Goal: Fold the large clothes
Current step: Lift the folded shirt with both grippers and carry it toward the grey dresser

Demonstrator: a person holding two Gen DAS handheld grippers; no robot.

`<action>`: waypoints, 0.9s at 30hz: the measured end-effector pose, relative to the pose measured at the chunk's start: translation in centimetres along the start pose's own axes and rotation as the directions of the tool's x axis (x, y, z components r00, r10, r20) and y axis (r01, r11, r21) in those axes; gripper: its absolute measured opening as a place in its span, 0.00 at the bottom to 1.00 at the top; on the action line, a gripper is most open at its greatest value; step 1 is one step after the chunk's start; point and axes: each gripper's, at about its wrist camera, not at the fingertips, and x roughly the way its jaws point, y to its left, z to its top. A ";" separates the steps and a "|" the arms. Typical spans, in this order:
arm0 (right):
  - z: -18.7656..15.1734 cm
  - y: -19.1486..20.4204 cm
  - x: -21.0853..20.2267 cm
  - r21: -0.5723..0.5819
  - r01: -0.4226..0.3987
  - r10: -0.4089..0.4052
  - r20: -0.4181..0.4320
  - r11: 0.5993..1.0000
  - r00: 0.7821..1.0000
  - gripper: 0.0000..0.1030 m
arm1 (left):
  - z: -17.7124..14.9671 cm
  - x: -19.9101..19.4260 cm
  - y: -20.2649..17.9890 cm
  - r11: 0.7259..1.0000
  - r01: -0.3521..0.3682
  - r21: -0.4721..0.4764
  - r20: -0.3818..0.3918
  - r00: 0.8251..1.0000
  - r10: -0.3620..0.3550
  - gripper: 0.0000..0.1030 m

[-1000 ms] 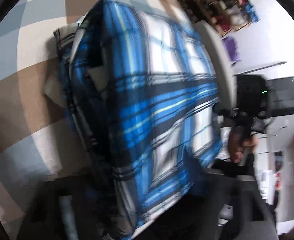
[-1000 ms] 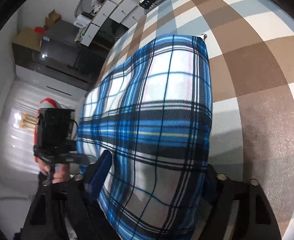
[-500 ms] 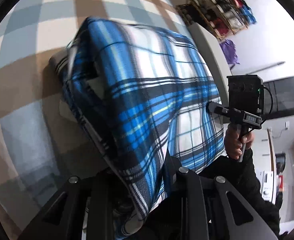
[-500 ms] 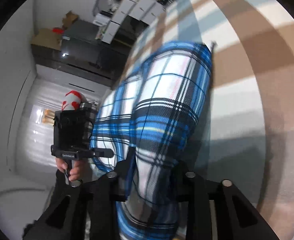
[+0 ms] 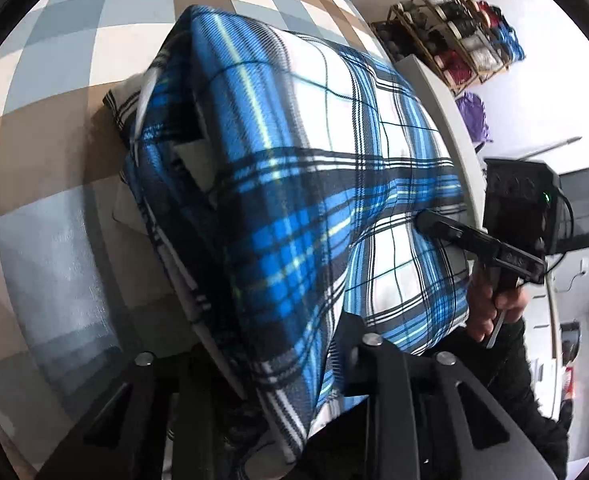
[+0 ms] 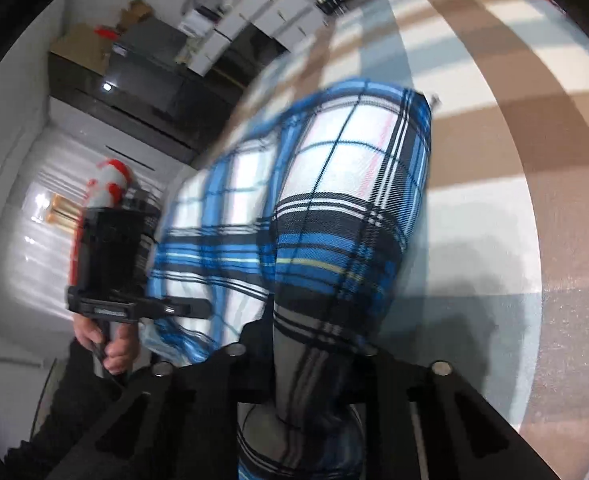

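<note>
A blue, white and black plaid garment (image 5: 294, 200) lies folded and bunched on a checked brown, grey and white cover (image 5: 54, 60). My left gripper (image 5: 294, 368) is shut on its near edge, and the cloth rises out of the jaws in a ridge. In the right wrist view the same garment (image 6: 334, 200) runs down into my right gripper (image 6: 306, 360), whose jaws are closing with the fabric pinched between them. The right gripper's fingers (image 5: 434, 224) also show at the garment's right side. The left gripper's fingers (image 6: 190, 308) show at its left side.
A person's hand (image 5: 490, 308) in a dark sleeve holds each gripper handle. The checked cover (image 6: 494, 200) spreads beyond the garment. A wooden rack of rolled items (image 5: 454, 20) stands by the wall. Dark cabinets (image 6: 142, 68) and white boxes (image 6: 262, 12) stand past the bed's edge.
Both grippers closed from wide open onto the garment's near edge. The fabric now bunches up between them, and the right gripper has risen slightly with it.
</note>
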 end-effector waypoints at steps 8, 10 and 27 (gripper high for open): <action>-0.7 1.0 -2.9 -0.003 -0.053 0.053 0.102 0.999 0.993 0.15 | -0.6 -1.6 -1.8 1.000 0.009 0.010 0.043 0.999 -0.009 0.14; -0.6 1.1 -3.7 0.016 -0.094 0.091 0.125 0.995 0.988 0.15 | -0.7 -2.7 -2.2 1.000 0.014 0.012 0.059 0.998 -0.014 0.14; 8.2 21.6 -4.3 -0.151 -0.139 0.161 0.147 0.979 0.976 0.15 | -2.6 -21.5 -5.7 0.988 -0.151 -0.030 0.260 0.953 0.153 0.14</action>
